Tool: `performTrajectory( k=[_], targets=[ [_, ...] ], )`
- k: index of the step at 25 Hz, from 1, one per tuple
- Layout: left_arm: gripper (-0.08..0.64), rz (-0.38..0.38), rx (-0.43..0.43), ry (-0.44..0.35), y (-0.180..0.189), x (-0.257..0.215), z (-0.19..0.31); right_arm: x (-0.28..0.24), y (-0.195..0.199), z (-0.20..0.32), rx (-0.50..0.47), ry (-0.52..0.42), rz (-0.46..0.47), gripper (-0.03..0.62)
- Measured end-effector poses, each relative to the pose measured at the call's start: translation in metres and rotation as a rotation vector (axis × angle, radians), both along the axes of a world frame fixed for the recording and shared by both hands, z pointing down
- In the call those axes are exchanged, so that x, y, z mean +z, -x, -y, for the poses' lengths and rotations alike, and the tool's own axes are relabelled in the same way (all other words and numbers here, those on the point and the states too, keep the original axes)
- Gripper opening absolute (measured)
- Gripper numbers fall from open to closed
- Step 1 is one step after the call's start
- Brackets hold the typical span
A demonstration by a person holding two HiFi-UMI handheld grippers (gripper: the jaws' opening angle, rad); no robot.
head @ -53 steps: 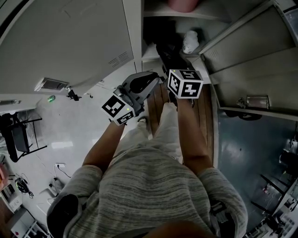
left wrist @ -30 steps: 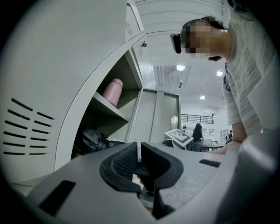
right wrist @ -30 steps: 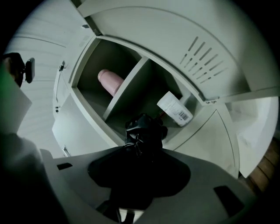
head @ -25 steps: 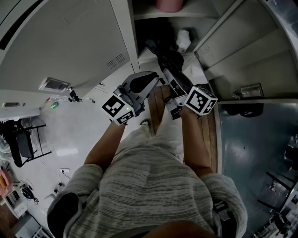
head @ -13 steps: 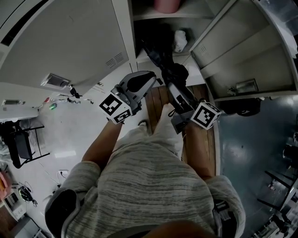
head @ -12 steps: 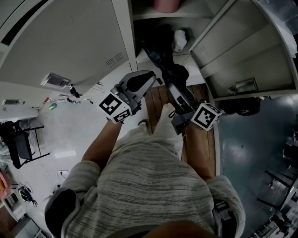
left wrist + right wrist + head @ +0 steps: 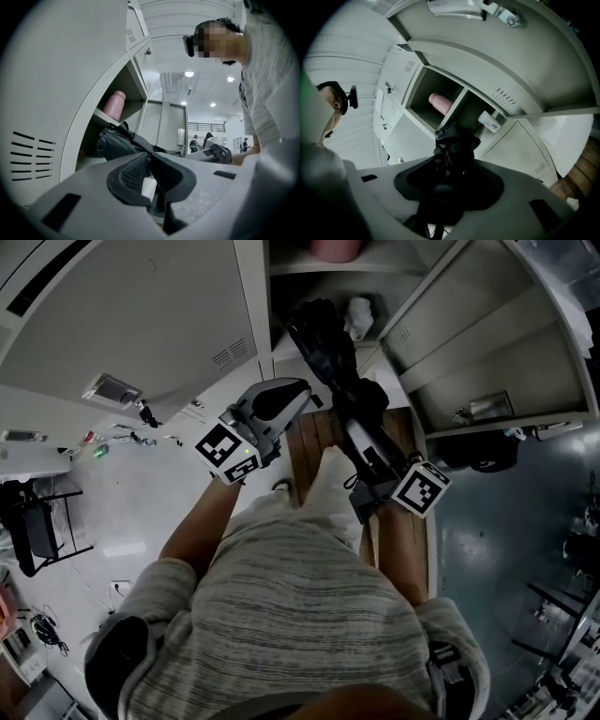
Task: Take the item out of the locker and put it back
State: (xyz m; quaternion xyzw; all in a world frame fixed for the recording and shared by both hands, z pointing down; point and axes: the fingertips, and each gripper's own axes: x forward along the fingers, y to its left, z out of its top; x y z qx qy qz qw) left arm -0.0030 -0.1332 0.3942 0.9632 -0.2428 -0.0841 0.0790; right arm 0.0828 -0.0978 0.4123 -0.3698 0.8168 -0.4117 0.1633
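1. Right gripper (image 7: 449, 174) clamps the black fabric item (image 7: 454, 138) by its near end, just outside the locker (image 7: 264, 306).
2. Left gripper (image 7: 149, 161) is closed, empty.
3. It looks soft, light and floppy; gripping its bunched middle seems safest.

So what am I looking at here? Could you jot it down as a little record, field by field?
Place: open locker
Right gripper: jaws closed on a black folded umbrella
Umbrella: far end at the locker opening, below the shelf
Left gripper: jaws together, nothing held, beside the locker
Also in locker: pink bottle on the upper shelf; white bottle on the level below
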Motion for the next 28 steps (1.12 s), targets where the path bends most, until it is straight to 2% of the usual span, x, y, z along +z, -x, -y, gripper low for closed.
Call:
performTrajectory(
  k=[10,19,28],
  targets=[
    [0.025,0.003,-0.011,0.0,0.0,-0.001,0.002,0.004,0.003,0.011,0.004,0.01,-0.004,0.189],
    [0.026,0.011,-0.028,0.012,0.0,0.003,0.009,0.018,0.013,0.057,0.004,0.006,-0.038,0.189],
    [0.026,0.01,-0.043,0.019,-0.005,0.007,0.023,0.035,0.029,0.116,0.011,-0.017,-0.161,0.189]
  ],
)
